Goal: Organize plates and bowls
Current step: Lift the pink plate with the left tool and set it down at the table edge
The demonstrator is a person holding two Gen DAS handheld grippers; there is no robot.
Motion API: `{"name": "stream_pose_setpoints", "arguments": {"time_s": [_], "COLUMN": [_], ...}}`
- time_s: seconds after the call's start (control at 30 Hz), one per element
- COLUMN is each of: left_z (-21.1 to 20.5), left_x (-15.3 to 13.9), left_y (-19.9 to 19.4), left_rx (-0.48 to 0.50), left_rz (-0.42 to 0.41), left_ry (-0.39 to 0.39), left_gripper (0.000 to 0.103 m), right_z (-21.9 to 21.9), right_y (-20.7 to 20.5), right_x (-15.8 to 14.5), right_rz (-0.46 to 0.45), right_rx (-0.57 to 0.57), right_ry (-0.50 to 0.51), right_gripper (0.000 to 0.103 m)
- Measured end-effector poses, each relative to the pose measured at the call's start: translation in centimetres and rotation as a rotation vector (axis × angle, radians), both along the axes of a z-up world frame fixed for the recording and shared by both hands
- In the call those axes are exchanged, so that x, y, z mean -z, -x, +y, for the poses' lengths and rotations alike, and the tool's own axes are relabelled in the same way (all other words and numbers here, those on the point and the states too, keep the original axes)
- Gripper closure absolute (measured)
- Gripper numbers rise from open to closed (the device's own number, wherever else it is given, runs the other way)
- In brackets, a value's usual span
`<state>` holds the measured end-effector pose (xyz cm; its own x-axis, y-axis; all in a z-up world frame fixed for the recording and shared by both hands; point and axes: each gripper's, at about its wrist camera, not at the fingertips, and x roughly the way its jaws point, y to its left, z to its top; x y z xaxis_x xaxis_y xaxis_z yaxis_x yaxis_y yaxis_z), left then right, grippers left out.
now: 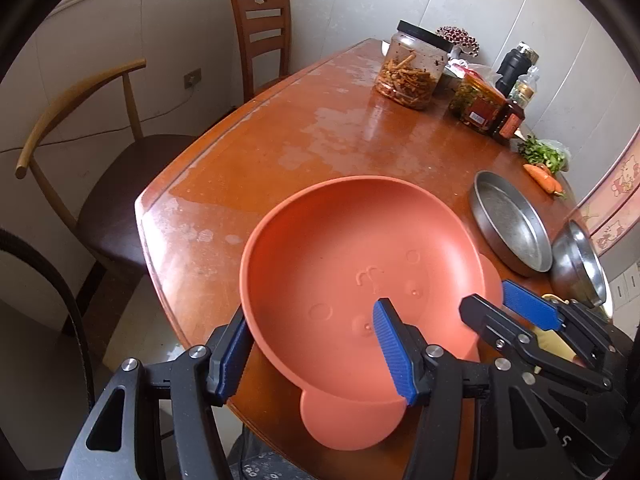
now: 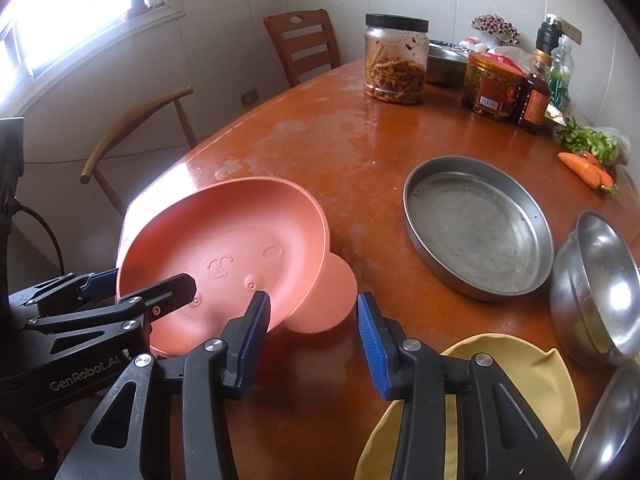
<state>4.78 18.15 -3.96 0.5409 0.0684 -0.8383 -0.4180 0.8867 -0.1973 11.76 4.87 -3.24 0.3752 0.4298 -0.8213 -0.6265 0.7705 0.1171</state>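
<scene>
2 claws: L claw (image 1: 311,312) clamps smooth round salmon plastic bowl (image 1: 340,240), R claw (image 2: 312,299) part-open, empty.

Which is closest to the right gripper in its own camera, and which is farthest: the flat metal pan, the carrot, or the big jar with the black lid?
From the right gripper:
1. Flat metal pan, just ahead to the right.
2. Carrot, far right edge, beside the greens.
3. Jar with the black lid, at the far end of the table.

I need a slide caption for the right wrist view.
Left tongs grip tilted pink bowl; right tongs open beside it.
</scene>
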Motion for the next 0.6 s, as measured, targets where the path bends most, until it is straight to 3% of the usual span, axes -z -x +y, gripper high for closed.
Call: {"name": "stream_pose_setpoints", "arguments": {"time_s": [0.33,0.6], "left_z": [1.0,-3.2], "left_x": [-2.6,-5.0], "left_y": [1.4,1.1], "left_rx": [-0.06,0.055], "left_rz": [-0.077,-0.13], "left_ry": [-0.025,-0.053], "left_gripper": [0.042,0.04], "right_z": [-1.8,-7.5], "right_y": [0.7,2.9], "right_x": [-1.9,-4.7], "right_rz": [-0.051,-0.078], "right_rx": [0.017,0.105], "right_ry": [-0.052,-0.13], "right_gripper": [0.043,0.035]}}
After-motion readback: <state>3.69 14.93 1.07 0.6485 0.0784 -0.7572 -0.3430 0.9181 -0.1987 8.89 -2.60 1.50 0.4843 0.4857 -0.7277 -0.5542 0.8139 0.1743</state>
